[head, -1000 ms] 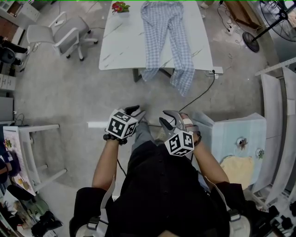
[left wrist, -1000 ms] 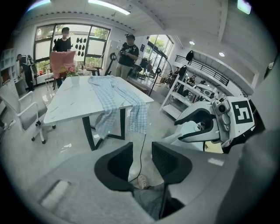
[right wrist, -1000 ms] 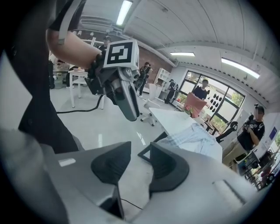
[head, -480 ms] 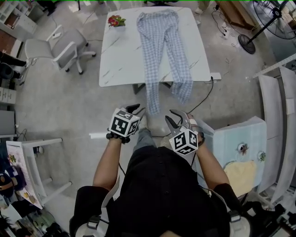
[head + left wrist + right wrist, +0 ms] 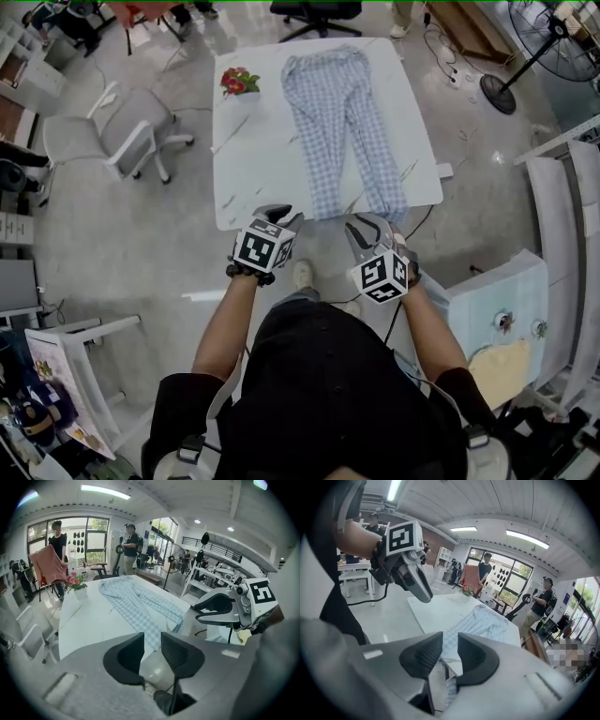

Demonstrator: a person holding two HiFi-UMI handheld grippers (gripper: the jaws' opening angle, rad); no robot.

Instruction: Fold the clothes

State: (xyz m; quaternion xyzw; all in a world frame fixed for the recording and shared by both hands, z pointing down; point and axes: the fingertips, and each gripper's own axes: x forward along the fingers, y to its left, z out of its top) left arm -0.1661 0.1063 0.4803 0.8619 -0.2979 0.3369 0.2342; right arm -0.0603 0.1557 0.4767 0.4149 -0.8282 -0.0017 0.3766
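Blue-and-white checked trousers (image 5: 342,122) lie flat lengthwise on the white table (image 5: 253,159), waist at the far end and leg hems at the near edge. My left gripper (image 5: 281,217) hangs just short of the near edge, left of the hems. My right gripper (image 5: 368,225) is beside the right hem. Both sets of jaws have just been closing but keep a narrow gap with nothing between them. In the left gripper view the left gripper (image 5: 152,644) faces the trousers (image 5: 136,604). In the right gripper view the right gripper (image 5: 450,651) faces the trousers (image 5: 480,623).
A pot of flowers (image 5: 241,82) stands on the table's far left corner. A grey chair (image 5: 131,141) is left of the table, a fan (image 5: 553,47) far right, a pale blue box (image 5: 487,300) near right. People stand beyond the table (image 5: 58,541).
The person has walked up to the table, and both grippers now sit at its near edge instead of over bare floor. The trousers lie as before.
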